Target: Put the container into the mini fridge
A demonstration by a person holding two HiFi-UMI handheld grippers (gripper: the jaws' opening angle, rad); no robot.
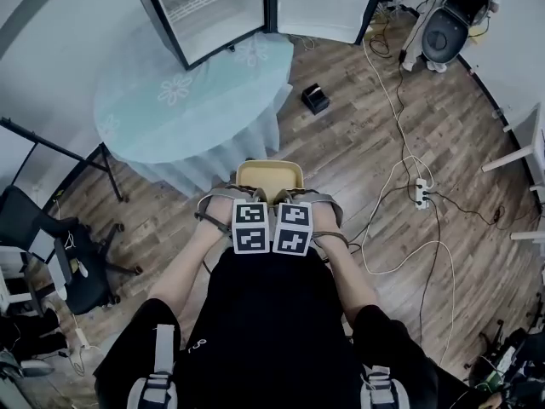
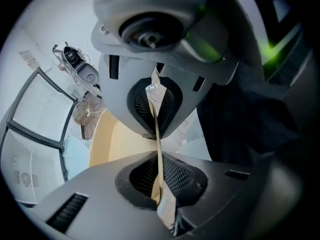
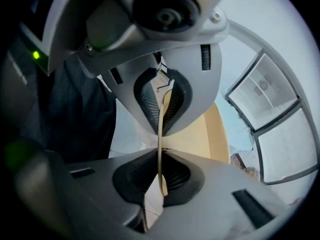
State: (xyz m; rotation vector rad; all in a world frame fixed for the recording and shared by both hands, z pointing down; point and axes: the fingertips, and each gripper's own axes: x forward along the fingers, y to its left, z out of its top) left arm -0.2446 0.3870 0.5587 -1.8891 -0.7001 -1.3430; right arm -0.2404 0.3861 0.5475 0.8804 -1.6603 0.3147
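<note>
- Container (image 1: 269,175), a shallow yellow tray, is held low in the middle of the head view, above the wood floor (image 1: 375,143) and well apart from the mini fridge (image 1: 213,11).
- At the top of the frame the mini fridge, the biggest item, stands on the table with its glass door (image 1: 319,5) swung open to the right.
- Spreading across the upper left is the round table (image 1: 187,100), draped in a pale blue cloth with flower prints. Its near edge lies just beyond the tray.
- A black office chair (image 1: 51,237) sits at the left edge.
- On the tray's near rim, the left gripper (image 2: 157,144) has its jaws pressed together on the thin yellow edge, which runs upright between the pads.
- The right gripper (image 3: 160,144) is clamped the same way on that rim, beside the left one. Their marker cubes sit side by side at frame centre.
- At right of centre a white power strip (image 1: 420,194) lies on the floor among loose cables.
- Smallest, a black box (image 1: 315,98) rests on the floor just right of the table.
</note>
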